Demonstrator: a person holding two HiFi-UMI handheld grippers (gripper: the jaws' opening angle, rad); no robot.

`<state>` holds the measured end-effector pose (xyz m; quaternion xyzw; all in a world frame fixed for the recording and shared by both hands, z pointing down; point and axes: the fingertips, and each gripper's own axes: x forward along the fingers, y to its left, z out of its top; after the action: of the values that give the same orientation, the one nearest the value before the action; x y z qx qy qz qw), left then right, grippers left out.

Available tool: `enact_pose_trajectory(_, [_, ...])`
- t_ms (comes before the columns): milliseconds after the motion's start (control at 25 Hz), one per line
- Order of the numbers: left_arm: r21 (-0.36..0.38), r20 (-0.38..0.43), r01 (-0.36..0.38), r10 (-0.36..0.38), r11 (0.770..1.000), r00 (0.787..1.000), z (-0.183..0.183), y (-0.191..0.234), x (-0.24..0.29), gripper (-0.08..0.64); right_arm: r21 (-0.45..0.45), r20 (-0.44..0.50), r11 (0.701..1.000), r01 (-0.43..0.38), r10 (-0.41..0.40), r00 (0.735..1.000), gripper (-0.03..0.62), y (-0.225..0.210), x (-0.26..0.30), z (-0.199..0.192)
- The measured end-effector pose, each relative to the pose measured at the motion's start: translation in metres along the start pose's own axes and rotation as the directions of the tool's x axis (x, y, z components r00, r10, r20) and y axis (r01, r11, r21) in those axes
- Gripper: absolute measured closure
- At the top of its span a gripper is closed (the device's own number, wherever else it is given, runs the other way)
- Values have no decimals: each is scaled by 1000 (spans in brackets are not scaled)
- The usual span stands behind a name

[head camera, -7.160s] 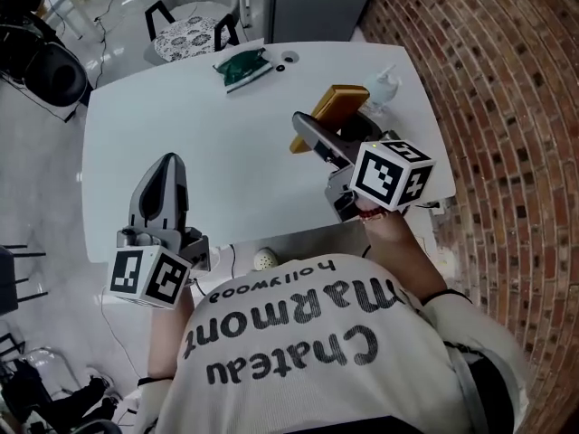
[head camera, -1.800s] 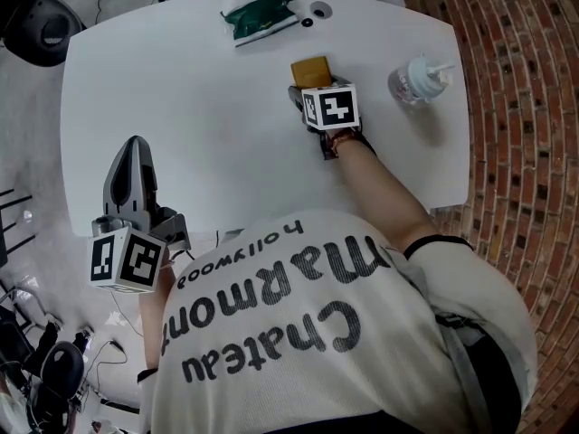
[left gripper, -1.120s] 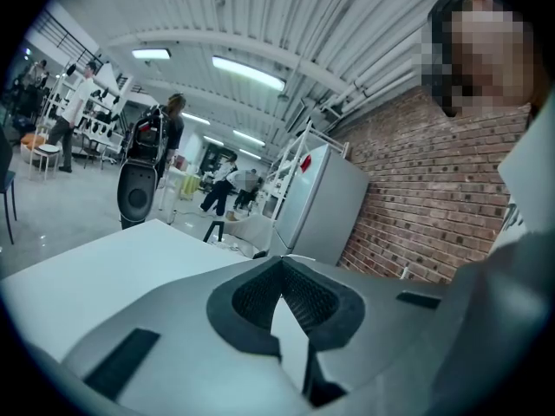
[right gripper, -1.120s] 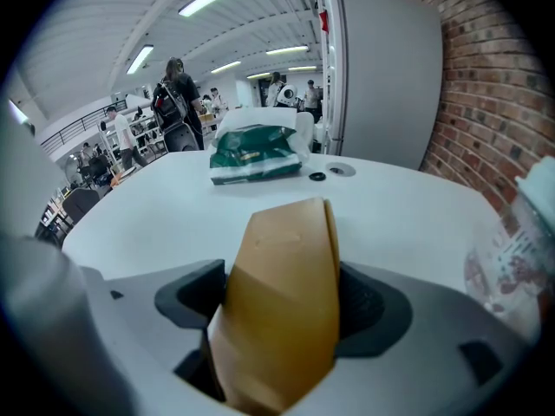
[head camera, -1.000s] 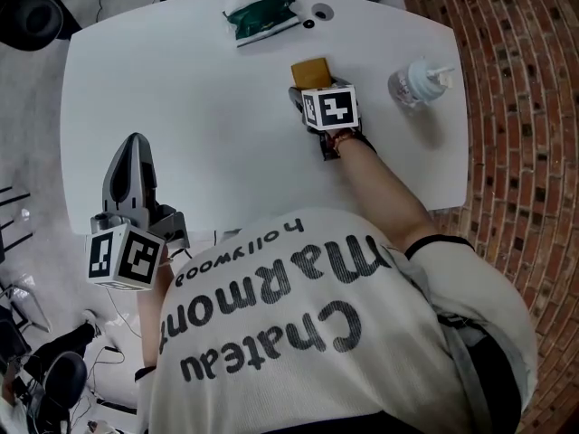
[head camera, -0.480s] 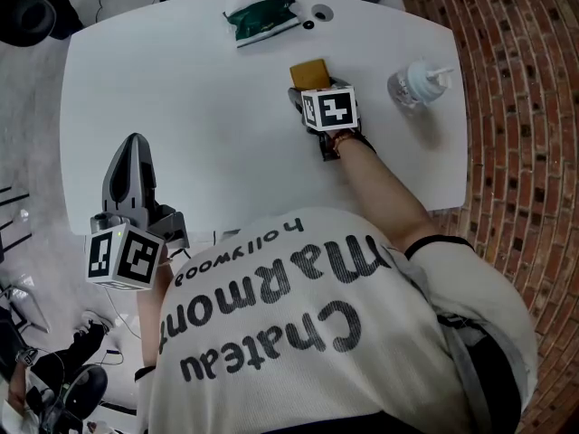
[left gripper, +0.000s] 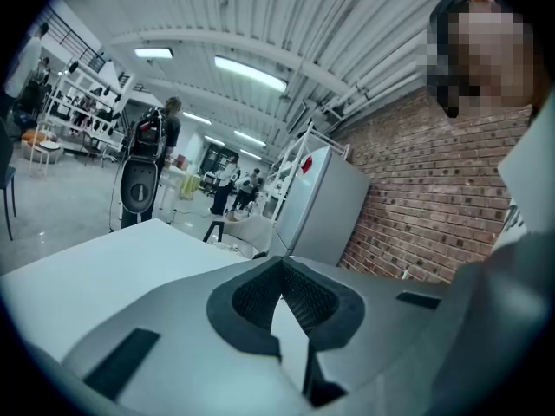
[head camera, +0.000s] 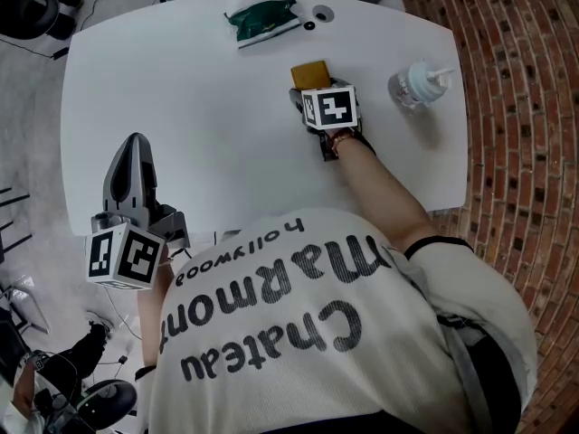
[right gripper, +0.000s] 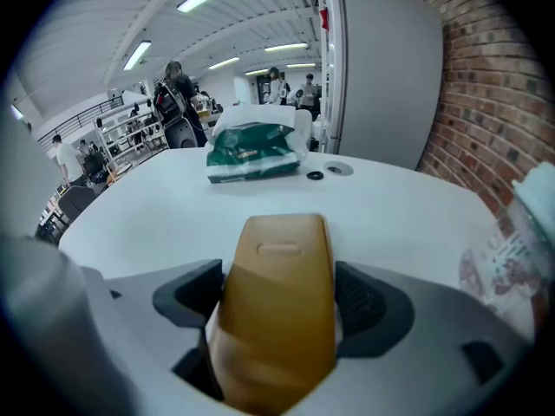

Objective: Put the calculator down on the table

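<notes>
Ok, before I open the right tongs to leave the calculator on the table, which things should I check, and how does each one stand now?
1. Grip: the right tongs are shut on the calculator, one jaw on each side. Ok.
2. Contact: the calculator is low over the table, but its underside is hidden. Cannot tell.
3. Space around it: the green packet and the pump bottle both stand apart from it. Ok.
4. Other arm: the left tongs are shut with nothing between them, near the table's near left edge, far from the calculator. Ok.
5. Edge risk: the calculator is well inside the tabletop. Ok.
</notes>
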<state>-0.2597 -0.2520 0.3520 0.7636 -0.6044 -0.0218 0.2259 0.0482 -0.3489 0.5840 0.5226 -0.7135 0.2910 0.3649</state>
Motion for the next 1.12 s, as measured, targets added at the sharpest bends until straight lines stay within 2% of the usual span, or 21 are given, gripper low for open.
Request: enact_pose_trajectory(1120, [-1, 3, 12, -12, 1000, 1000, 4, 2, 2, 560, 7, -27, 1000, -8, 8, 1000, 170, -2, 0, -2])
